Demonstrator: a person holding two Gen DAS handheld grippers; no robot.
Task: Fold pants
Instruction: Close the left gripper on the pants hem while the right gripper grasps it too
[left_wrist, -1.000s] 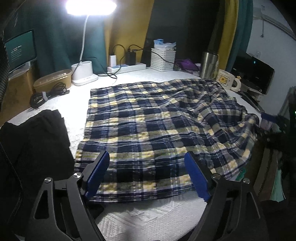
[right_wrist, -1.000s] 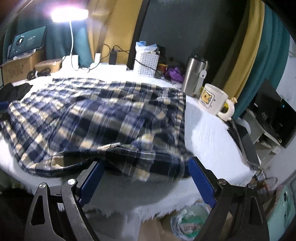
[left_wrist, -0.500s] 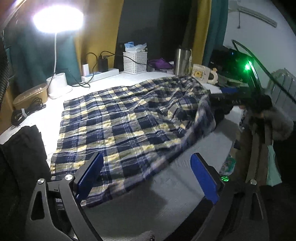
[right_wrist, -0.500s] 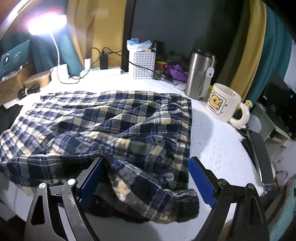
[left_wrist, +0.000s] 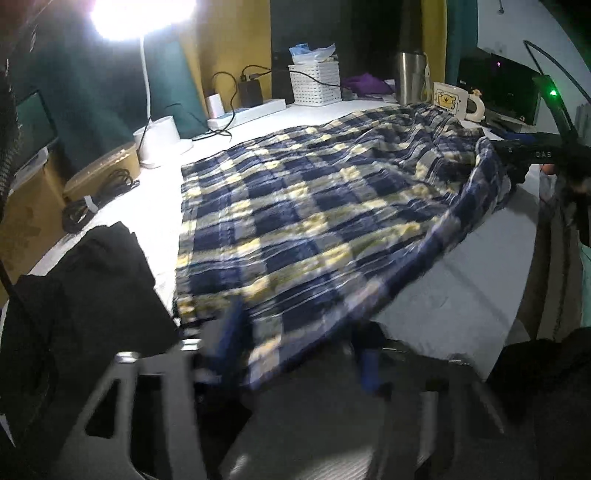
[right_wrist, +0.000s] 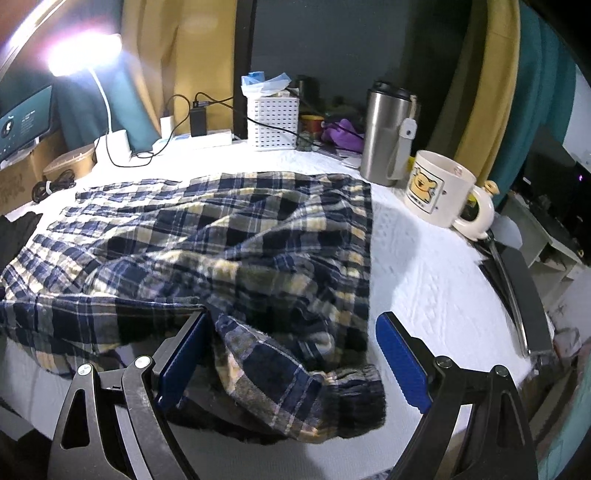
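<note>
I have the plaid pants (left_wrist: 317, 206) spread over the white-covered bench (right_wrist: 436, 266), the waistband bunched at the near right corner and the legs running toward the near left edge, so that both ends sit within reach of one tool each. My left gripper (left_wrist: 299, 350) is closing on the hem at the near left edge; the frame is smeared, but the cloth lies between its blue pads (left_wrist: 232, 332), and I cannot tell whether they press it yet. My right gripper (right_wrist: 288, 354) stands spread wide, straddling the rumpled waistband, the left pad against the fabric and the right pad clear of it, so it holds nothing. I judge this as the opening of the fold: two grips on the near edge would let me lift that side and carry it over to the far one. The clutter lines the far edge for a reason, I think, keeping the middle free: the lamp (left_wrist: 144, 22) at the far left corner, the white basket (right_wrist: 273, 122) at the back, the steel tumbler (right_wrist: 384, 136) and the bear mug (right_wrist: 439, 188) toward the far right. The mug is near the waistband, and a careless lift could drag it. A black garment (left_wrist: 85, 295) lies at the left edge, just beside the hem.
</note>
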